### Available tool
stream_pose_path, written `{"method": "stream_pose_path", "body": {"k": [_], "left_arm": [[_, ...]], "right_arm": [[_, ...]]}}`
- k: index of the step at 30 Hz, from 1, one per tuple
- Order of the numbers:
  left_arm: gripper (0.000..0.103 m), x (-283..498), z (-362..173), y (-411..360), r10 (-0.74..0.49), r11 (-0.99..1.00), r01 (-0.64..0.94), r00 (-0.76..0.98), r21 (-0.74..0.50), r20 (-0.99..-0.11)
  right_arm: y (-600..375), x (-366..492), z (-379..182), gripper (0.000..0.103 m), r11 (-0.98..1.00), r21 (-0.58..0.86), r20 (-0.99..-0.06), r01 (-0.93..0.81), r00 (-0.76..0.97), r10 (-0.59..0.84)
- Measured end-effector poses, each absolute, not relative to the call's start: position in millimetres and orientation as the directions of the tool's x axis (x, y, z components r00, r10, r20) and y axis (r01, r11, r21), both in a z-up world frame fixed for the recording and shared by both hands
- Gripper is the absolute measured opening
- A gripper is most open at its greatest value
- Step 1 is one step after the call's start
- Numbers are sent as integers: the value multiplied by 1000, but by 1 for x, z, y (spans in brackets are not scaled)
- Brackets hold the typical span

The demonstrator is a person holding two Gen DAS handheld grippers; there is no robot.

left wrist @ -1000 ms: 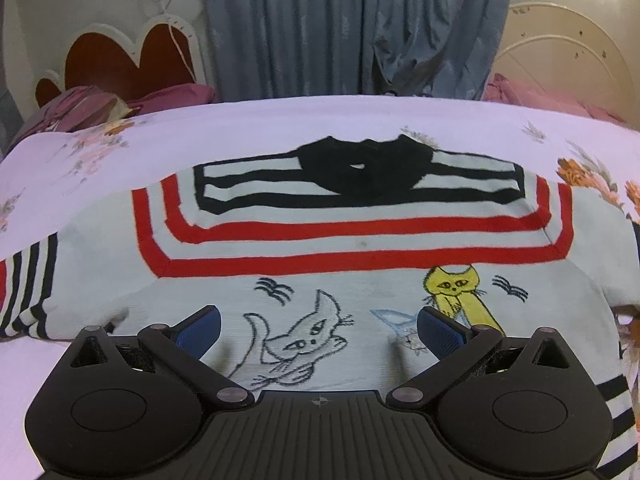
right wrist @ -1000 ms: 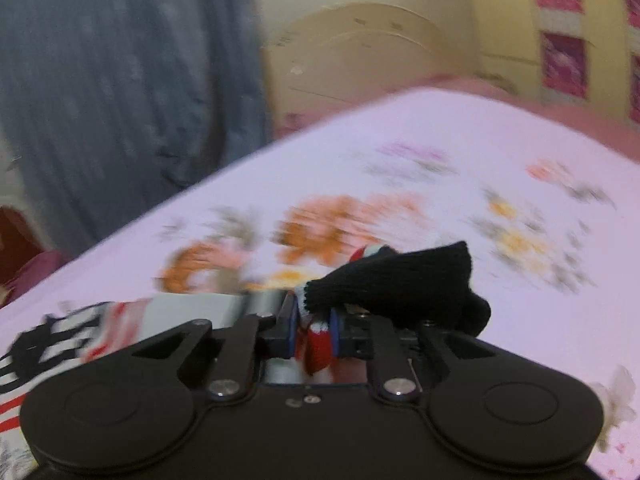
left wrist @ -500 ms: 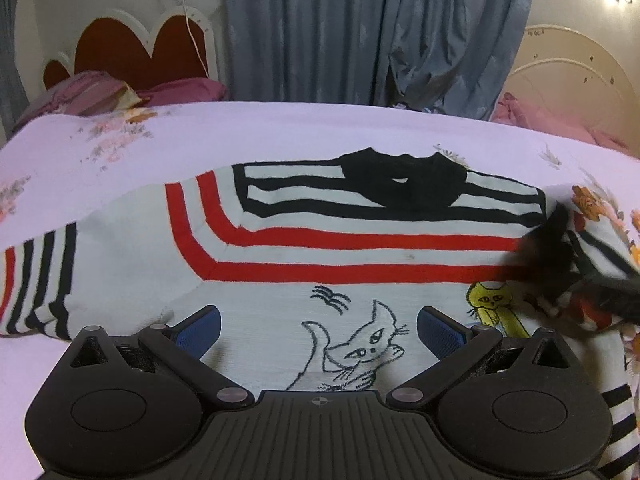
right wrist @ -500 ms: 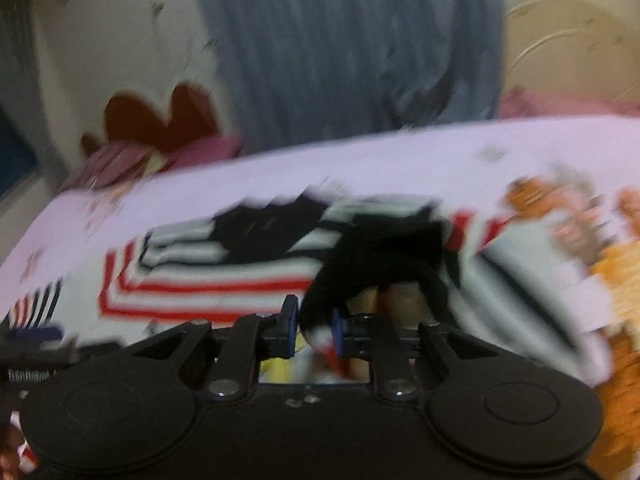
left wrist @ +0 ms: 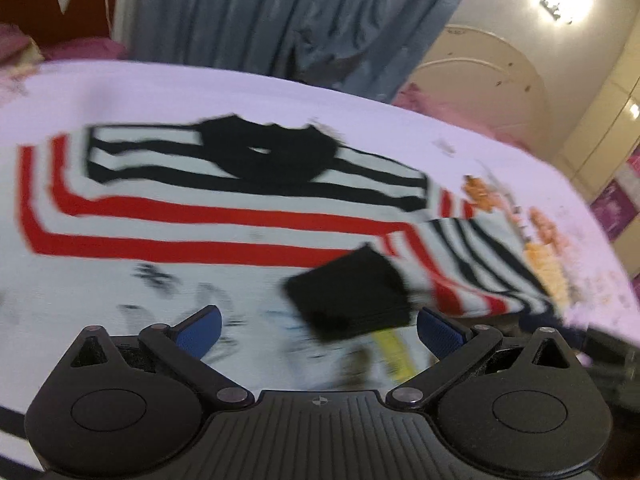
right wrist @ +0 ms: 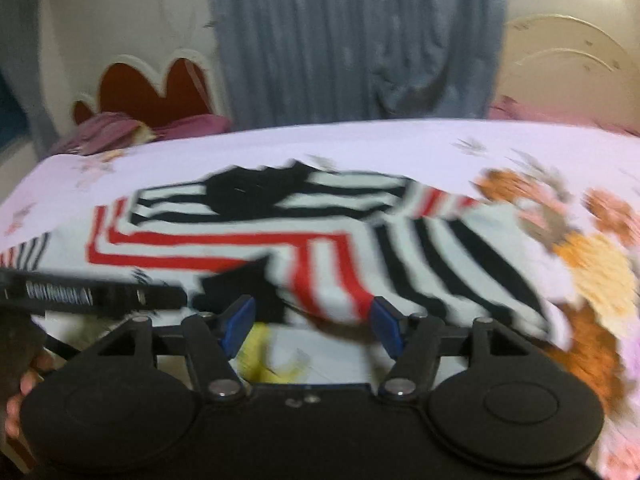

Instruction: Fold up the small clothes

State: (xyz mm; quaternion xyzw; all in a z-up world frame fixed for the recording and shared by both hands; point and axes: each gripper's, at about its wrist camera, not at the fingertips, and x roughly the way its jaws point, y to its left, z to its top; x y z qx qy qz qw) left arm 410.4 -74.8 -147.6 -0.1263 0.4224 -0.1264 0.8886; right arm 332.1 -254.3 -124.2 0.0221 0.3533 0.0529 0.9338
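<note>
A small white sweater [left wrist: 168, 216] with red and black stripes, a black collar and cat drawings lies flat on the bed; it also shows in the right wrist view [right wrist: 208, 236]. Its right sleeve [left wrist: 468, 264] with a black cuff [left wrist: 352, 300] lies folded across the body, also seen in the right wrist view [right wrist: 420, 264]. My left gripper [left wrist: 318, 328] is open and empty over the sweater's lower front. My right gripper [right wrist: 312, 324] is open just behind the folded sleeve, holding nothing. Both views are motion-blurred.
The bed has a lilac flowered sheet [right wrist: 560, 168]. Blue curtains [left wrist: 288, 20] hang behind it, with a red heart-shaped headboard [right wrist: 160, 92] and pink pillows [right wrist: 132, 132] at the far left. The left gripper's body [right wrist: 92, 296] crosses the right wrist view's left side.
My right gripper carried the sleeve from the right over the sweater's body, then opened and let it go. The left gripper turned to the right, staying open.
</note>
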Motion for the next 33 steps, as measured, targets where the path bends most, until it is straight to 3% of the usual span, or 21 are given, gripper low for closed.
{"method": "stream_pose_path", "body": {"k": [3,5,6,9,11,12,13,26,28,32,33], "left_arm": [[102,419,-157,-87,-382,909,100,591,-405,-711],[87,421,-161,-94,-394,902,100,589,-420,-705],[74,422,-164,-96,-411,895,110,581,-433,-702],[64,424,-173,-98,-411,892,97,580,-441,-703],[43,426,-175,-99,-417,888,98,583,-449,-697],[20,427,-177,-95,-428,880,95,585,-466,-689],[11,428,-178,-94,-439,871,89,584,-483,-683],[8,414,-142,-51,-411,850,87,726,-519,-552],[8,412,-140,-37,-381,856,60,745,-514,-548],[8,408,-143,0,-284,874,-32,776,-485,-563],[8,408,-145,8,-267,876,-52,776,-480,-571]], "right_arm": [[-275,322,-132,68,998,58,-671,-4,740,42],[-290,318,-137,68,996,73,-685,48,729,15],[-295,317,-138,68,995,80,-686,67,728,6],[-307,316,-141,68,991,81,-688,110,725,-24],[-312,318,-144,68,989,81,-690,126,723,-35],[-314,318,-145,68,988,81,-691,131,722,-39],[-316,319,-147,69,987,81,-693,135,720,-41],[-320,346,-152,72,969,160,-690,187,723,-26],[-317,350,-151,69,970,164,-687,178,727,-17],[-306,357,-148,41,978,156,-689,139,725,6],[-303,358,-149,39,980,153,-692,126,722,15]]}}
